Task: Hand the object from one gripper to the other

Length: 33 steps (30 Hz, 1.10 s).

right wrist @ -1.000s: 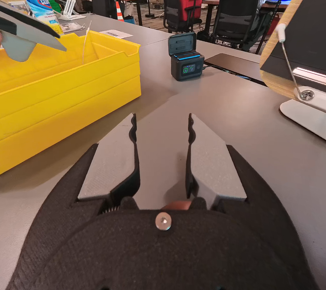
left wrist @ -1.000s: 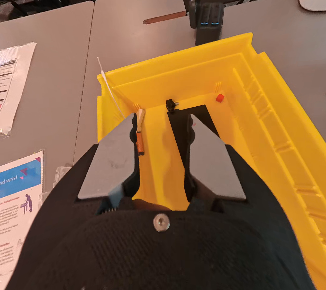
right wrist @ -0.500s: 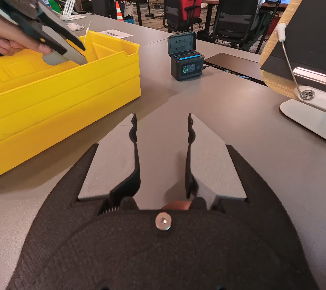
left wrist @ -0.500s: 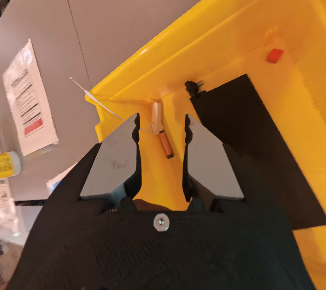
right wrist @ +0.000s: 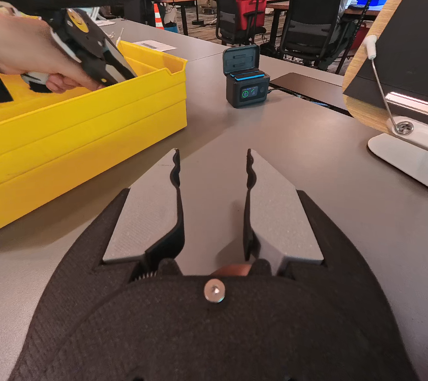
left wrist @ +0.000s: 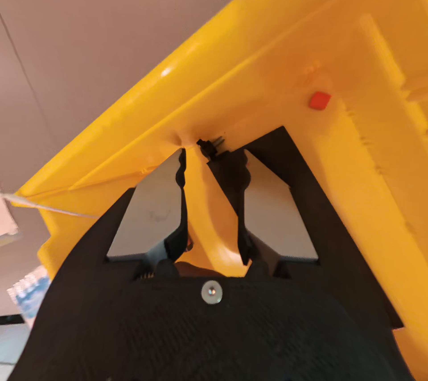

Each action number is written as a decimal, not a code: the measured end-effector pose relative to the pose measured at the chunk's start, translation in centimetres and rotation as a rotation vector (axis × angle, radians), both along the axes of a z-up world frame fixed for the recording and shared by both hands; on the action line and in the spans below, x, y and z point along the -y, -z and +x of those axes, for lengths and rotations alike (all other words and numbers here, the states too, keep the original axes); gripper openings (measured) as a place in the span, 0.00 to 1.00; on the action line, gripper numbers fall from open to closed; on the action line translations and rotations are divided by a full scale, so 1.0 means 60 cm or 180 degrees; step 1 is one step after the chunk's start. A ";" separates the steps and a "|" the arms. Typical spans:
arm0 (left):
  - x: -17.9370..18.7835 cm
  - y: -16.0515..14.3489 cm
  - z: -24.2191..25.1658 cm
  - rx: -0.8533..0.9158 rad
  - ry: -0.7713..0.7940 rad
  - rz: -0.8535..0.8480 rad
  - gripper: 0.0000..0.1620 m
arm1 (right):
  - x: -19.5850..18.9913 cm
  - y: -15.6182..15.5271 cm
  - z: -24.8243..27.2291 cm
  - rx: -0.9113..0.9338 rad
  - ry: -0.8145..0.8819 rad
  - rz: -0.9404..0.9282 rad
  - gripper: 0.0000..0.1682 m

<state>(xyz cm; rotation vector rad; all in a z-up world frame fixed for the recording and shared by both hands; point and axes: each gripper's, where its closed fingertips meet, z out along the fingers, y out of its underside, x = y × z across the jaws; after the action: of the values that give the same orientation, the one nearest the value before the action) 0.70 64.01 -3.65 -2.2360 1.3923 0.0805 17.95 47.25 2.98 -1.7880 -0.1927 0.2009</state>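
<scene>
My left gripper [left wrist: 213, 153] is open and low inside the yellow bin [left wrist: 266, 50], with its fingertips near the far wall. A small orange and white cylinder lies on the bin floor. Only an orange sliver [left wrist: 189, 244] of it shows, beside the base of the left finger. The right wrist view shows the left gripper [right wrist: 111, 61], held by a hand, dipping into the bin [right wrist: 92, 115]. My right gripper [right wrist: 212, 152] is open and empty, low over the grey table [right wrist: 289, 149] to the right of the bin.
In the bin lie a black flat plate [left wrist: 298, 175], a small black knob [left wrist: 208, 147] and a red block [left wrist: 319, 101]. A white zip tie [left wrist: 46, 208] hangs at the bin's corner. A dark charging case [right wrist: 247, 87] and a monitor base [right wrist: 398, 154] stand on the table. My hands' fingertips stand some 25 cm from each other.
My left gripper has moved down and forward into the bin. The orange cylinder, earlier between the fingers, is now almost hidden by the left finger. The right gripper has not moved.
</scene>
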 end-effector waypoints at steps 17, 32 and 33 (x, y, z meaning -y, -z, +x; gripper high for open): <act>0.043 -0.193 0.057 0.0755 0.0332 0.1211 0.09 | 0.008 -0.017 -0.015 -0.0125 -0.0190 0.0131 0.37; 0.331 -0.307 0.345 0.4216 0.1423 0.0771 0.09 | 0.065 -0.120 0.122 -0.0901 0.0430 0.0824 0.38; 0.317 -0.293 0.353 0.4160 0.1411 0.0785 0.09 | 0.068 -0.127 0.128 -0.0839 0.0461 0.0870 0.38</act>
<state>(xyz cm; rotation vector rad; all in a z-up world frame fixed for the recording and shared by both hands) 21.85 44.97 13.96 -1.1898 0.9384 -1.0772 25.64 43.19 10.61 -1.4803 0.0946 0.2898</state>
